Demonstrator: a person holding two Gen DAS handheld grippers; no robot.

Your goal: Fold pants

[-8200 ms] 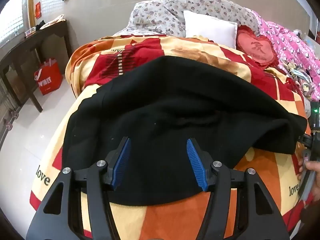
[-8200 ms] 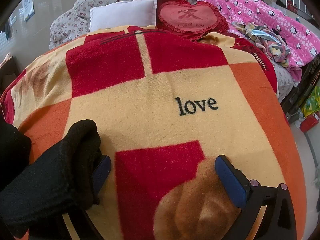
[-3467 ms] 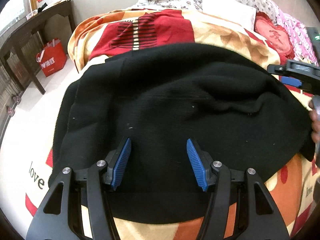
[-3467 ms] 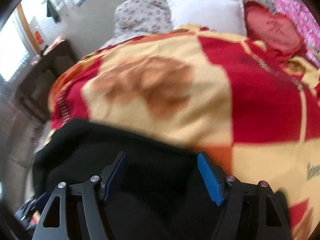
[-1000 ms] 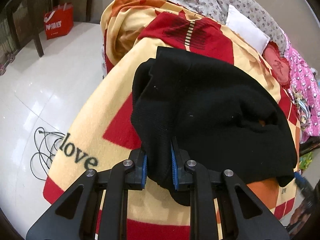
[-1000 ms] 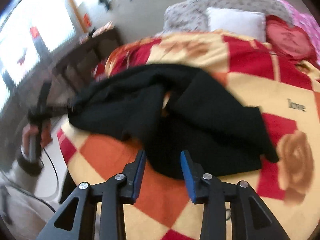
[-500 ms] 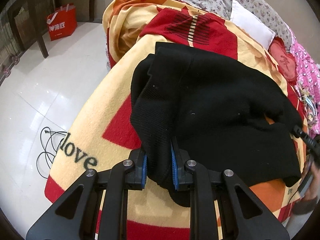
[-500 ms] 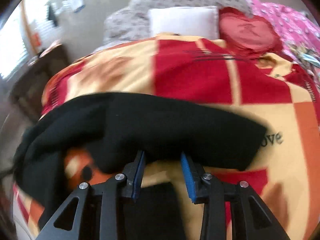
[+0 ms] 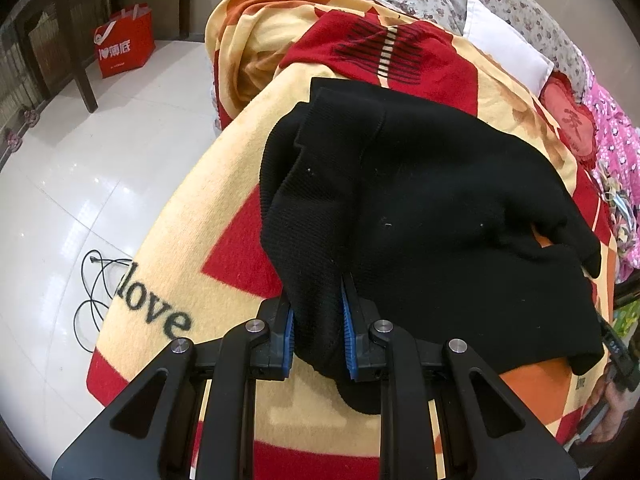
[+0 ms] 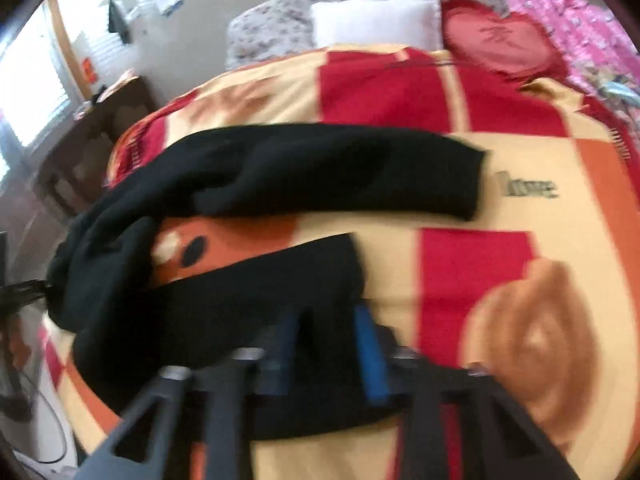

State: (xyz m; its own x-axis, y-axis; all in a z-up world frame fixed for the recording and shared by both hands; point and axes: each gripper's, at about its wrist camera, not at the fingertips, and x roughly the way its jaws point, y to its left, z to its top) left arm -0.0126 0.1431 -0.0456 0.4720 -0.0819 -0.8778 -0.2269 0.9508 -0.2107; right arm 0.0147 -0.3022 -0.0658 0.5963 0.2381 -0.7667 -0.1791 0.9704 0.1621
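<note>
1. Left gripper (image 9: pixel 318 334) pointed steeply down, pads clamped on the black pants (image 9: pixel 420 208) spread ahead over the blanket (image 9: pixel 168 240).
2. Right gripper (image 10: pixel 328 356), tilted down and blurred, had just narrowed its jaws around a pants fold.

"love" was printed in black on the blanket (image 9: pixel 168 280), near its floor-side edge in the left wrist view. A second black word on the blanket showed in the right wrist view, too blurred to read. Red bag (image 9: pixel 125 45) carried white print: "I", a heart, two Chinese characters. Heart cushion (image 9: pixel 570 124) had one Chinese character, not legible.
</note>
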